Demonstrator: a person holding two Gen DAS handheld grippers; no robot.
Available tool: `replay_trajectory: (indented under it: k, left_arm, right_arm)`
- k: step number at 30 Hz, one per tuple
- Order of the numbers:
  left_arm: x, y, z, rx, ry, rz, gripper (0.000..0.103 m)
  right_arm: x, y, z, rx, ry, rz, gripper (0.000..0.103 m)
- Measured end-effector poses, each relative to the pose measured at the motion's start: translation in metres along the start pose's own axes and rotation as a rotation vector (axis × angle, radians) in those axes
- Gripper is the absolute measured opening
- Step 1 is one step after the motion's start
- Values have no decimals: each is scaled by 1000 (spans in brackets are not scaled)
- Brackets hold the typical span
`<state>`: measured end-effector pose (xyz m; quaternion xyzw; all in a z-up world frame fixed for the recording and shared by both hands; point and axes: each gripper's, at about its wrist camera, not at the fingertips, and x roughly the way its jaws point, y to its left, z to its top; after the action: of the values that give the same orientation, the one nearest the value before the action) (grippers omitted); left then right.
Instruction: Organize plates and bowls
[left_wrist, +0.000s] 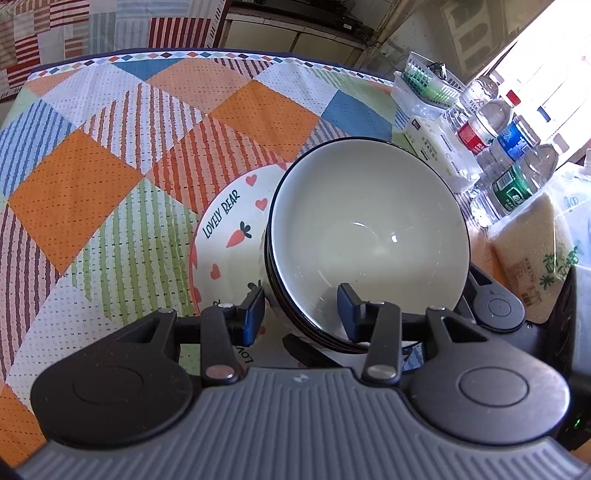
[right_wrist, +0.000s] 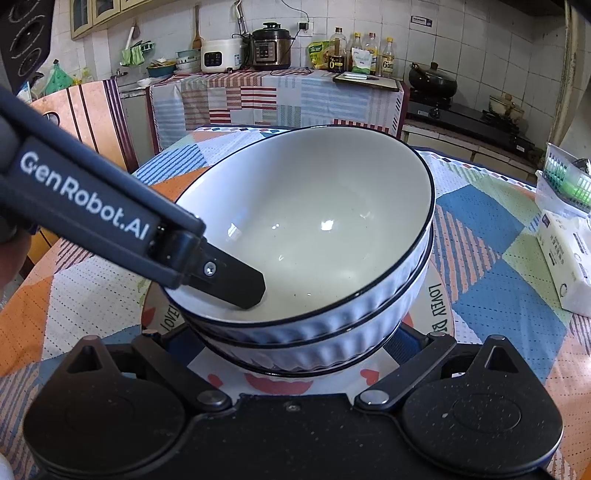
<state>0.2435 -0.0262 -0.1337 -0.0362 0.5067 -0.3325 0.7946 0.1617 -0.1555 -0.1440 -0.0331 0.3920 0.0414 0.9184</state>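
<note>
A stack of white ribbed bowls with black rims (left_wrist: 369, 236) (right_wrist: 306, 236) stands tilted on a "LOVELY BEAR" plate (left_wrist: 225, 229) (right_wrist: 439, 299) on the table. My left gripper (left_wrist: 301, 314) straddles the near rim of the stack, one blue pad outside and one inside the top bowl, with a gap still showing. In the right wrist view its finger (right_wrist: 236, 284) reaches into the top bowl. My right gripper (right_wrist: 291, 343) is open wide around the base of the stack; its fingertips are hidden behind the bowls.
A patchwork cloth (left_wrist: 110, 166) covers the table. Along the right edge stand several water bottles (left_wrist: 513, 147), a tissue pack (left_wrist: 439, 151) (right_wrist: 565, 258), a plastic basket (left_wrist: 428, 81) (right_wrist: 565, 177) and a rice bag (left_wrist: 535, 243). A kitchen counter (right_wrist: 277, 92) lies beyond.
</note>
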Motion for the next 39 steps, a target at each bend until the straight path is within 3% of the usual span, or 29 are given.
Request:
replay_trajectory:
  k: [7, 10, 15, 17, 21, 32, 39]
  left_arm:
    - [1, -2, -5, -10, -31, 13, 44]
    - [-4, -5, -8, -1, -56, 49, 50]
    - [-24, -18, -14, -2, -111, 78, 51]
    - [-35, -24, -20, 17, -129, 106, 60]
    - [-60, -33, -31, 38, -171, 158, 64]
    - [-119, -52, -48, 20, -205, 202, 72]
    - [-143, -64, -69, 21, -182, 242, 78]
  right_arm:
    - [9, 9, -1, 20, 55, -23, 100]
    - [2, 14, 0, 33, 40, -43, 100]
    - [-23, 15, -9, 79, 15, -15, 100]
    - [-33, 15, -14, 108, -7, -29, 100]
    - [-52, 15, -14, 137, -58, -31, 100]
    - [-96, 19, -5, 66, -86, -82, 100]
    - [-129, 6, -3, 140, -61, -95, 99]
